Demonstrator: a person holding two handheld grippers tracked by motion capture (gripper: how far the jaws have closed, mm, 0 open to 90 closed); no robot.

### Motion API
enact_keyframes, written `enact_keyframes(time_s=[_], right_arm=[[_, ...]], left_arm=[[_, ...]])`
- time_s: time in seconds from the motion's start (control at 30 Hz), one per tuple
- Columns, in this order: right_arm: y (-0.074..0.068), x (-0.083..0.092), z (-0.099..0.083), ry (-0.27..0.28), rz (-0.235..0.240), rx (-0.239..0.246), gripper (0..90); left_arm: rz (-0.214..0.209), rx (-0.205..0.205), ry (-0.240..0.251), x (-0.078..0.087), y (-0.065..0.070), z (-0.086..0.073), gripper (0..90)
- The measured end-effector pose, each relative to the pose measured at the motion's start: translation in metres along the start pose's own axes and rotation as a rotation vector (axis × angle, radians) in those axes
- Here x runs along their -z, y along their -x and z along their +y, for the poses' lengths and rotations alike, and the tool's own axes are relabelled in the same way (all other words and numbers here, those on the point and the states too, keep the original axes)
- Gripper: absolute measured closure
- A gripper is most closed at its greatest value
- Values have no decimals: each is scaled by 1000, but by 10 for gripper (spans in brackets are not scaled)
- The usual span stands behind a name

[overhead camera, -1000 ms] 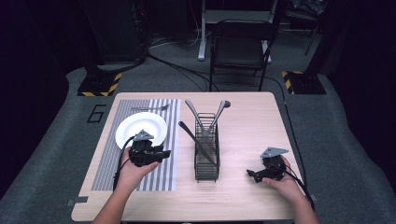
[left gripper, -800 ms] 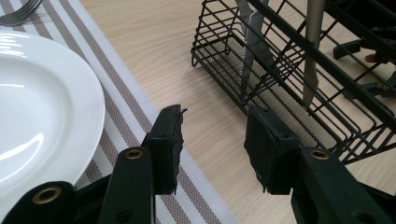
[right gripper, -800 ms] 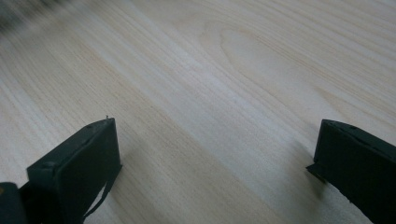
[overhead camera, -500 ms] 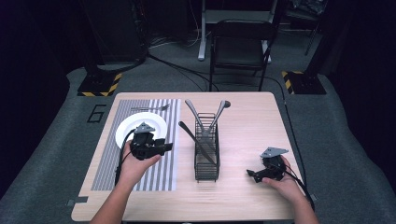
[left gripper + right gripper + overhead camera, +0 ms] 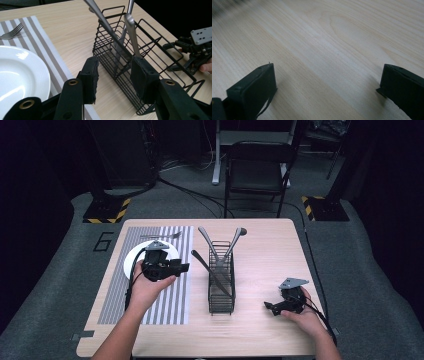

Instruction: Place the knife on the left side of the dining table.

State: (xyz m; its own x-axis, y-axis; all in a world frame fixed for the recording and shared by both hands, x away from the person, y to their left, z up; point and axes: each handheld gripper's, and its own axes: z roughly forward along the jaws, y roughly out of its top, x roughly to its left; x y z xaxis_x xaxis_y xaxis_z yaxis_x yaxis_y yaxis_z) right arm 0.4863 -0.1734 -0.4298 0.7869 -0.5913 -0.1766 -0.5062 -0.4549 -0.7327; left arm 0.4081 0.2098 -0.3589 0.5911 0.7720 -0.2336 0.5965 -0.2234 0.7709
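Tongs (image 5: 184,266) level, empty, facing rack (image 5: 221,285).

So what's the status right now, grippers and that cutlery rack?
Left gripper open, empty, facing the wire caddy. Right gripper open, low over bare table. Cutlery standing in caddy. Nothing in the way.

Dark lab or studio: hazard-taped stand bases (image 5: 106,211), floor cables (image 5: 190,195), lone table (image 5: 280,245).

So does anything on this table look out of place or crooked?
Mostly tidy. The fork lies crosswise on the striped placemat beyond the plate, not beside it. In the wire caddy the utensils lean and cross at odd angles. Nothing looks spilled or broken.
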Motion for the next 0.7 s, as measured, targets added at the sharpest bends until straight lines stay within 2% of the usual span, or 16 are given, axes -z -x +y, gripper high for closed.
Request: enact_keyframes(time_s=[0.27, 0.43, 0.67, 0.7], right_arm=[[0, 0, 0, 1, -1, 0, 0], [0, 0, 0, 0, 0, 0, 0], [0, 0, 0, 1, -1, 0, 0], [0, 0, 0, 1, -1, 0, 0]], left_arm=[[-13, 14, 22, 3, 6, 16, 586], [-35, 22, 27, 2, 10, 24, 598], [-29, 31, 38, 0, 12, 32, 605], [-28, 42, 40, -1, 12, 33, 607]])
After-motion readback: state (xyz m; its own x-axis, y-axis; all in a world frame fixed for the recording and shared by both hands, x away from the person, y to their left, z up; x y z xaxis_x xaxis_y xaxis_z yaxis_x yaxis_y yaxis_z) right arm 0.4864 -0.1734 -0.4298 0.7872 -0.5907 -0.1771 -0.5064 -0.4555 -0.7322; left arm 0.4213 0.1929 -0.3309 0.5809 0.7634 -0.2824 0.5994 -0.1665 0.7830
